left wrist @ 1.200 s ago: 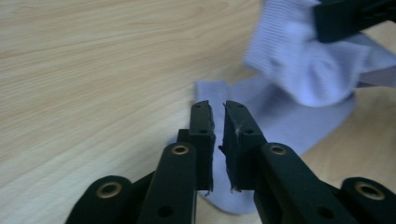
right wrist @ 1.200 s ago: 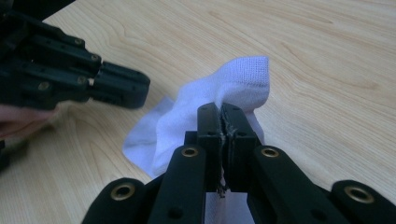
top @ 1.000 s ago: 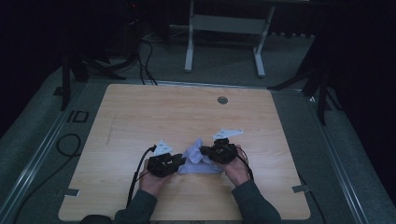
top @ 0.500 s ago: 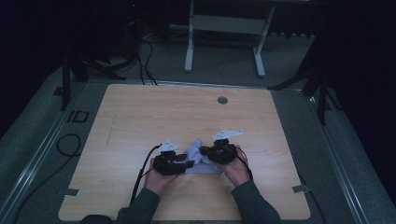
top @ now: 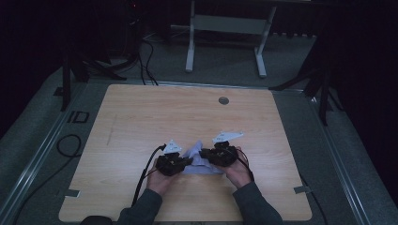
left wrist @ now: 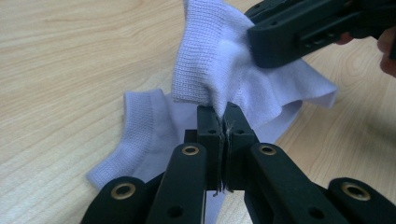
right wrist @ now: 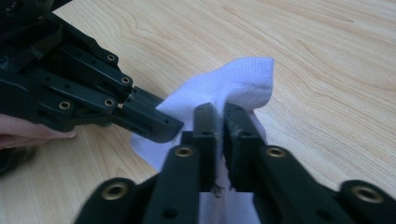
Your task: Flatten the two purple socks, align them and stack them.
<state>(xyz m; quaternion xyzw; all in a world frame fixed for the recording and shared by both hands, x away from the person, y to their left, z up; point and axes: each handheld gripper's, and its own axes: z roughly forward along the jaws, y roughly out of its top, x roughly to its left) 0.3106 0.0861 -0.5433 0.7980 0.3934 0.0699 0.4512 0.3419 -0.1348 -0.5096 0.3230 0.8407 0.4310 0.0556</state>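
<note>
A pale lilac sock (top: pixel 196 158) lies bunched on the wooden table (top: pixel 141 122), between my two grippers near the front edge. My left gripper (top: pixel 189 161) points right. Its jaws have just closed and now pinch a fold of the sock (left wrist: pixel 219 60) below the ribbed cuff, as the left gripper (left wrist: pixel 223 112) view shows. My right gripper (top: pixel 203 153) points left. Its jaws (right wrist: pixel 218 109) have just eased apart slightly, with the sock's cuff (right wrist: pixel 243 79) still pinched between them. Each gripper shows in the other's view: the right gripper (left wrist: pixel 303 28) and the left gripper (right wrist: pixel 161 127).
A round grommet (top: pixel 224 100) sits in the table's far middle. A cable (top: pixel 145 168) trails from the left gripper to the front edge. A metal frame (top: pixel 225 23) and floor cables (top: pixel 141 51) stand beyond the table. Bare wood spreads left, right and behind.
My left gripper has edged slightly toward the right gripper and the sock between them is more gathered up. The right hand has stayed put.
</note>
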